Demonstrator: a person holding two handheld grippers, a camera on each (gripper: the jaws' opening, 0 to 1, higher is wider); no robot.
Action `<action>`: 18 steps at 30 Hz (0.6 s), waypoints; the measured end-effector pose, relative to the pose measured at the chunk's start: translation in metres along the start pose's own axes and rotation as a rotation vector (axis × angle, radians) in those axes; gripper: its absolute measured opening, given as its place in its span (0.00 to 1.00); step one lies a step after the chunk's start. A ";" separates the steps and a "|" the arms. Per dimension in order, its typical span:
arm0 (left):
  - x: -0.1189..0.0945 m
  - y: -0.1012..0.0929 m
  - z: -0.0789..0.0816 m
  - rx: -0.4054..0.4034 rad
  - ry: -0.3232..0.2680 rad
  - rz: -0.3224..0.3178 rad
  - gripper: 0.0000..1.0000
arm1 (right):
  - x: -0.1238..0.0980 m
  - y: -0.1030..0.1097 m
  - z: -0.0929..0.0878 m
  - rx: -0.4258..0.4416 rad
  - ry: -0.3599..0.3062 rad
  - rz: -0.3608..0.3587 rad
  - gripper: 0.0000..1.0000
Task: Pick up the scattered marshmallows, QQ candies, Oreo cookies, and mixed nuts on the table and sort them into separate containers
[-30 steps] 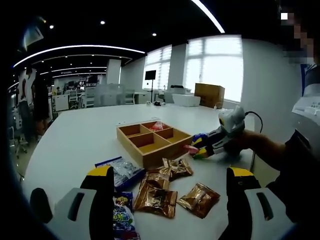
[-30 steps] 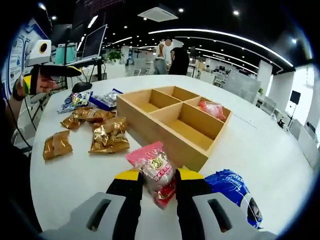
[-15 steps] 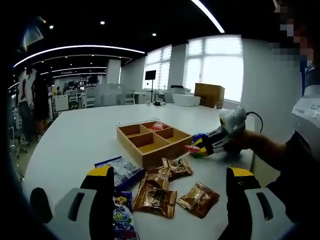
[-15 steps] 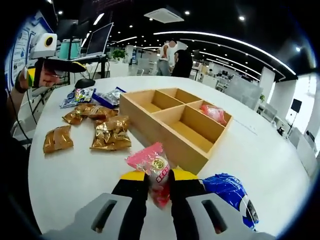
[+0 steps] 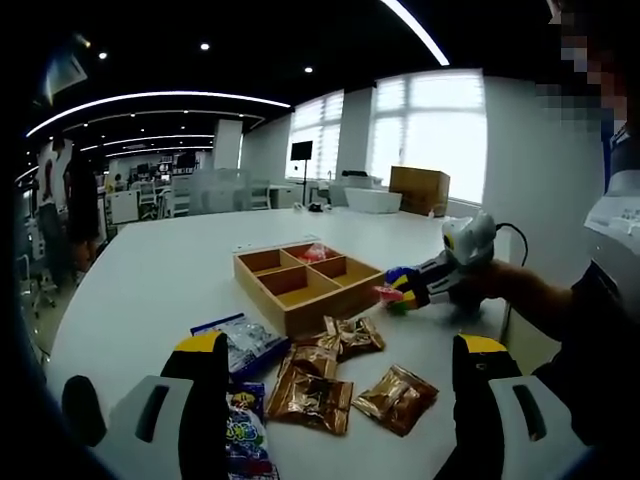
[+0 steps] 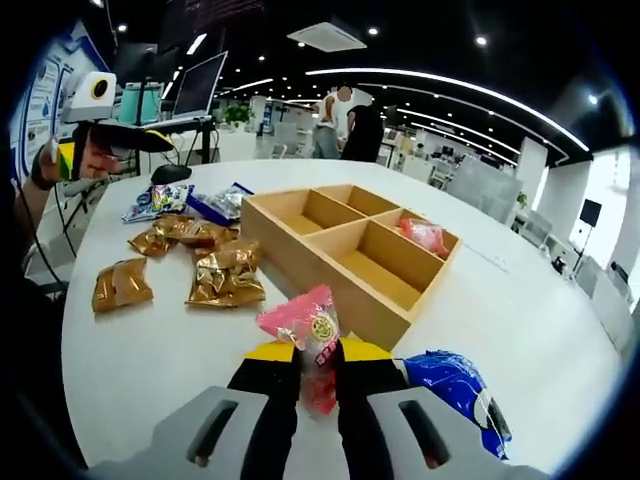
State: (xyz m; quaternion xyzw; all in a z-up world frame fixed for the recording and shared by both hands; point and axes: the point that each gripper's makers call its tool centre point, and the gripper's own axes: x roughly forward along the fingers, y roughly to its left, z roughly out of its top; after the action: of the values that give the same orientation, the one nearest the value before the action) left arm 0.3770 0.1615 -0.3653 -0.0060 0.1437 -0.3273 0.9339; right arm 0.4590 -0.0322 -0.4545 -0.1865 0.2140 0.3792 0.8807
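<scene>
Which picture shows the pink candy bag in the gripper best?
The right gripper view: the pink bag sits close up between that gripper's jaws. In the left gripper view it is just a tiny pink spot far off.

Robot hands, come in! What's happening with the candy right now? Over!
Right gripper shut on pink packet, short of the tray. Left gripper open, holding nothing, above gold packets. One pink packet already in a far compartment. Nothing blocks the tray.
</scene>
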 end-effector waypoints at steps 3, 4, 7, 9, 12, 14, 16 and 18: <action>0.000 -0.001 0.001 0.002 -0.001 -0.001 0.96 | -0.005 0.001 0.005 -0.004 -0.019 0.001 0.09; 0.000 -0.001 0.001 0.003 -0.001 -0.002 0.96 | -0.006 0.001 0.005 -0.008 -0.023 0.000 0.09; 0.000 -0.002 0.001 0.007 0.001 -0.003 0.96 | -0.011 0.003 0.008 -0.009 -0.029 0.002 0.09; -0.001 -0.002 0.002 0.008 -0.002 -0.002 0.96 | -0.016 0.004 0.011 -0.007 -0.040 0.005 0.09; -0.002 -0.001 0.003 0.009 -0.001 -0.001 0.96 | -0.023 0.005 0.016 -0.006 -0.054 0.005 0.09; -0.002 -0.001 0.003 0.012 0.000 0.001 0.96 | -0.029 0.005 0.020 -0.008 -0.066 0.005 0.09; -0.002 -0.001 0.003 0.013 0.001 0.000 0.96 | -0.035 0.005 0.023 -0.014 -0.074 0.005 0.09; -0.002 -0.002 0.004 0.014 0.000 0.000 0.96 | -0.042 0.006 0.027 -0.024 -0.084 0.006 0.09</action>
State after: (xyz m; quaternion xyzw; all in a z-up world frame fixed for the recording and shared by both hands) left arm 0.3756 0.1609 -0.3609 0.0004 0.1413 -0.3283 0.9339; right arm 0.4350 -0.0399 -0.4113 -0.1803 0.1726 0.3917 0.8856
